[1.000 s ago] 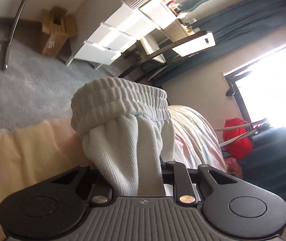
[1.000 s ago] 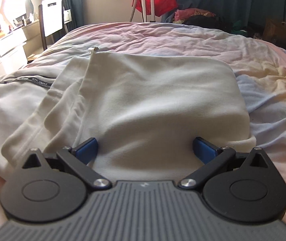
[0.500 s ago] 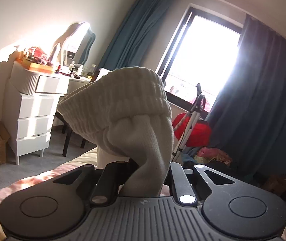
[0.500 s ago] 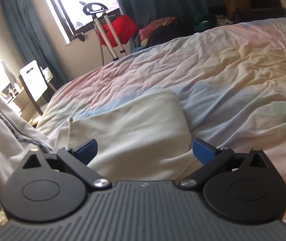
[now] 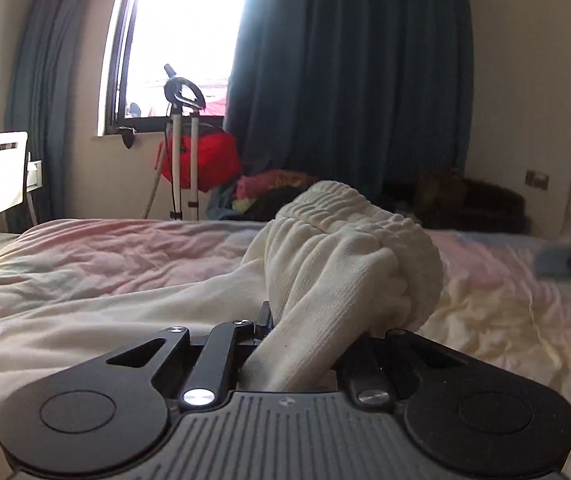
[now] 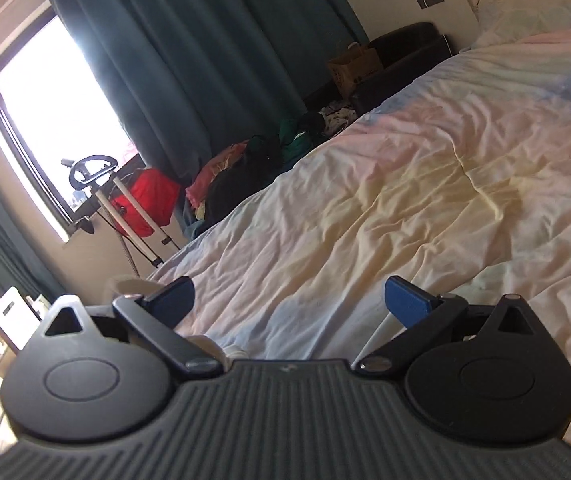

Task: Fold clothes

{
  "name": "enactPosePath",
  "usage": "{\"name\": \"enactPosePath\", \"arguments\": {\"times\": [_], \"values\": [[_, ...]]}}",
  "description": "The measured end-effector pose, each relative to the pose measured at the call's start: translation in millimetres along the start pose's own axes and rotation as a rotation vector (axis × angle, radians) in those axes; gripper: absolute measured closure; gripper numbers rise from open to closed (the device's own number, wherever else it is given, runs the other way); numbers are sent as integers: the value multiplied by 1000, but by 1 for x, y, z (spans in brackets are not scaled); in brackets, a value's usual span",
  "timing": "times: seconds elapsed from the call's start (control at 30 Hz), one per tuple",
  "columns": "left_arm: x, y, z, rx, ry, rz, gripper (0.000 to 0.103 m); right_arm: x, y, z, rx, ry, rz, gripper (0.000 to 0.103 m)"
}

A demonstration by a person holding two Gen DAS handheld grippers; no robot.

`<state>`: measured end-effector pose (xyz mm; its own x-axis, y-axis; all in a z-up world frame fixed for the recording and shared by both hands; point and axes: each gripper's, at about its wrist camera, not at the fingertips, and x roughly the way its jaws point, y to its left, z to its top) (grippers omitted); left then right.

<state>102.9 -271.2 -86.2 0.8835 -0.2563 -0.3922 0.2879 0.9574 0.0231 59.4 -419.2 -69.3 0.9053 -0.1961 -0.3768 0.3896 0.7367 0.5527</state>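
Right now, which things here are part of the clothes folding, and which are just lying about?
Part of the job:
white garment
left gripper, clamped on it
right gripper, open
bed

Lying about:
red bag
chair
clothes heap
cardboard box

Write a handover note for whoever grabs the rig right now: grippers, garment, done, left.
Left gripper: shut on the ribbed cuff of the white garment, cuff bunched above the jaws.
Right gripper: open, holding nothing, over the bare bedsheet.
The garment's body trails left across the bed.
Done: cuff picked up.
Left: the fold itself; no finished fold shows.
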Motion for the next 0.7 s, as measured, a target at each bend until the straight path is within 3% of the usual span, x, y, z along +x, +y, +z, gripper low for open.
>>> {"name": "enactPosePath", "arguments": {"times": [0.1, 0.17, 0.3, 0.33, 0.4, 0.5, 0.7], "values": [[13, 2, -22, 64, -1, 1, 85, 13, -4, -2, 8, 27, 20, 0], [17, 8, -23, 91, 6, 0, 76, 19, -3, -4, 16, 50, 40, 0], [26, 47, -22, 130, 109, 8, 28, 27, -1, -9, 53, 98, 100, 0], [23, 61, -22, 136, 125, -23, 22, 27, -1, -10, 59, 109, 111, 0], [10, 83, -25, 146, 158, -89, 20, 28, -6, -13, 117, 131, 152, 0], [-8, 108, -30, 151, 229, -97, 20, 28, -12, -16, 204, 171, 212, 0], [-48, 166, -31, 119, 264, -75, 20, 23, -12, -26, 228, 243, 209, 0]]}}
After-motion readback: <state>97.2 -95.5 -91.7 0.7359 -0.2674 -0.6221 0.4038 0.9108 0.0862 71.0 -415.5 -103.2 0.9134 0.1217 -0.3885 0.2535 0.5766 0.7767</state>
